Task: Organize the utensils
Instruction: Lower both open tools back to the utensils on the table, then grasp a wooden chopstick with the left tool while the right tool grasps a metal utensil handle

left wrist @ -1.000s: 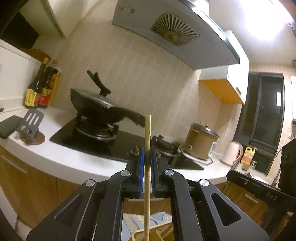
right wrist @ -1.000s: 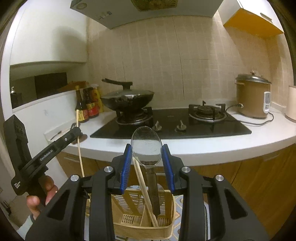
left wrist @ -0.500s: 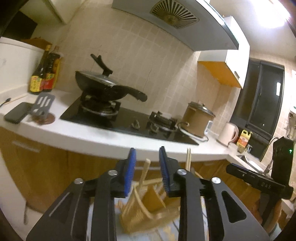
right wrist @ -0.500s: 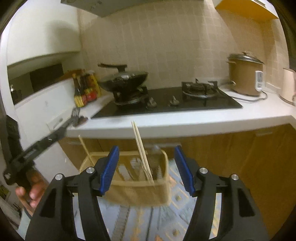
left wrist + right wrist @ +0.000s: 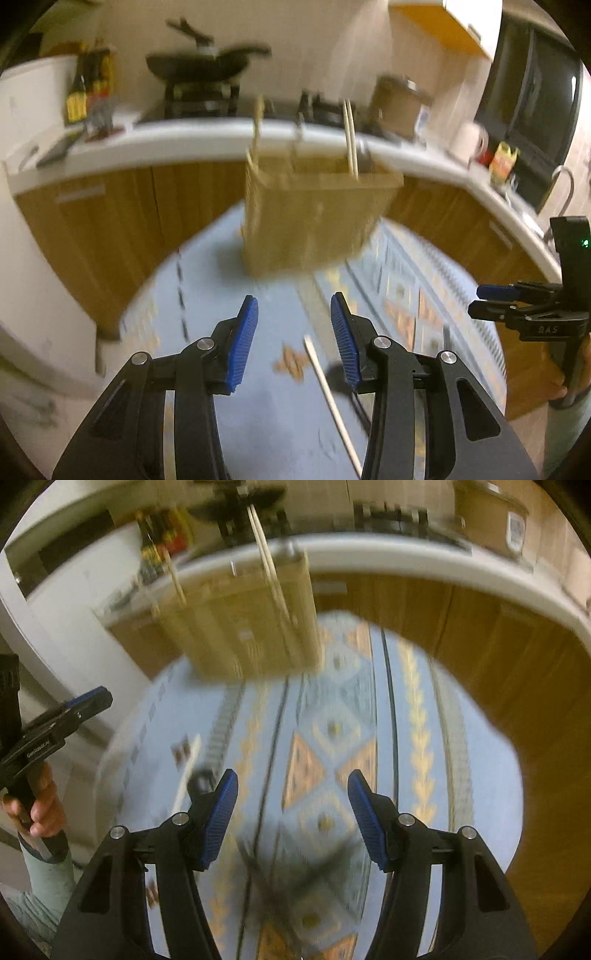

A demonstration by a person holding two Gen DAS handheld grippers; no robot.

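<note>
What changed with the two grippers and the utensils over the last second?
The left gripper let go of its wooden chopstick and the right gripper released its metal spoon; both now sit open and have tipped down toward the blue patterned rug. The slatted wooden utensil holder remains on the rug.

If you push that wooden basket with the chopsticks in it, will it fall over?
Maybe. The wooden basket looks tall and slatted, so probably light and apt to tip if pushed high up. The chopsticks stick out well above its rim, which likely makes it top-heavier. It stands on a patterned mat, so it may catch rather than slide.
</note>
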